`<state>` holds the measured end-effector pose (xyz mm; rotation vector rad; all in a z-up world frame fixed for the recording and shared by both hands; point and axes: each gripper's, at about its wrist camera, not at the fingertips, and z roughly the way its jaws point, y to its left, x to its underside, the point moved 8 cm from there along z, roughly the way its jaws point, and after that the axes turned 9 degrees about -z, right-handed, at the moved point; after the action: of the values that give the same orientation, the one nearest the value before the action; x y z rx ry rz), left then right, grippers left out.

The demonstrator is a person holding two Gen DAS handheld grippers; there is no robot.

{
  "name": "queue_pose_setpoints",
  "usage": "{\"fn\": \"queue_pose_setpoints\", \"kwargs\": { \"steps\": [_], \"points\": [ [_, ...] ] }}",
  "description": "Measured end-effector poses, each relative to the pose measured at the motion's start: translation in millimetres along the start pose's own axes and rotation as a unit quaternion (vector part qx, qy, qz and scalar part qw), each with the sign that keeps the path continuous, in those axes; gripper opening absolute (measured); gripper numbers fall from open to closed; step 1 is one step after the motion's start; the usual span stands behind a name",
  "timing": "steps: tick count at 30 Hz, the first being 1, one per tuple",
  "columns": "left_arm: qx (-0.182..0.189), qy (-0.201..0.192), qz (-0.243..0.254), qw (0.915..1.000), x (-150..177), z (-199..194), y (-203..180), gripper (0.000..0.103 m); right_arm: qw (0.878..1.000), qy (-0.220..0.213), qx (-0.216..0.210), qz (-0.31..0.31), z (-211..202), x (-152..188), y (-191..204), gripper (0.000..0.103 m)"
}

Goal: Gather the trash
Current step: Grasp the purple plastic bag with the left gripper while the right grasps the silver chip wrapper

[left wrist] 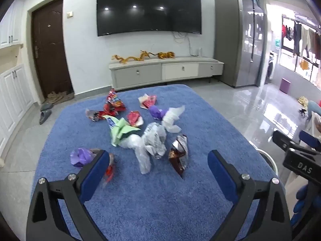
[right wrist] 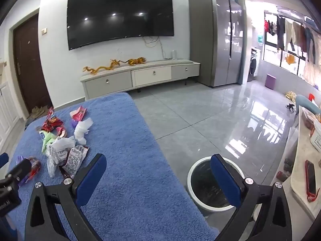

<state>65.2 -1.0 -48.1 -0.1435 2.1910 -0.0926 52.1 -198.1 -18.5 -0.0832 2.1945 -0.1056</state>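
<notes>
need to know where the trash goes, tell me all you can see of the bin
The bin is round, with a white rim and wall and a dark, scuffed-looking inside; no trash shows in the part visible. It stands upright and open on the grey tiled floor, close beside the blue-covered table. One finger of the open right hand-held gripper hides part of it.

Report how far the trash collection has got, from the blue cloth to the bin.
Done: nothing visible; the white-rimmed bin beside the table looks empty, though its bottom is partly hidden.
In hand: nothing. The left gripper and right gripper are both open and empty.
Left: the whole pile on the blue cloth, including the brown wrapper, clear plastic bag, green paper and red wrappers.
</notes>
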Motion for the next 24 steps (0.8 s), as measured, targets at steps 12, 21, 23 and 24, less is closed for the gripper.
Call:
{"fn": "queue_pose_setpoints", "kwargs": {
  "steps": [12,21,23,24],
  "points": [
    [-0.04,0.02,-0.088,0.9951,20.3,13.3,118.6,0.098,0.992,0.027,-0.104,-0.065,24.1,-11.9,62.2,0.103],
    [0.0,0.084,-0.137,0.987,49.2,36.4,173.3,0.082,0.963,0.093,-0.228,-0.108,69.6,-7.1,141.1,0.086],
    [0.007,0.096,-0.135,0.9861,48.7,40.2,171.5,0.08,0.957,0.109,-0.244,-0.111,76.9,-3.8,152.8,0.084],
    [0.011,0.1,-0.134,0.9859,48.9,45.5,168.7,0.08,0.954,0.116,-0.252,-0.111,80.4,-2.0,158.3,0.084]
  ]
}}
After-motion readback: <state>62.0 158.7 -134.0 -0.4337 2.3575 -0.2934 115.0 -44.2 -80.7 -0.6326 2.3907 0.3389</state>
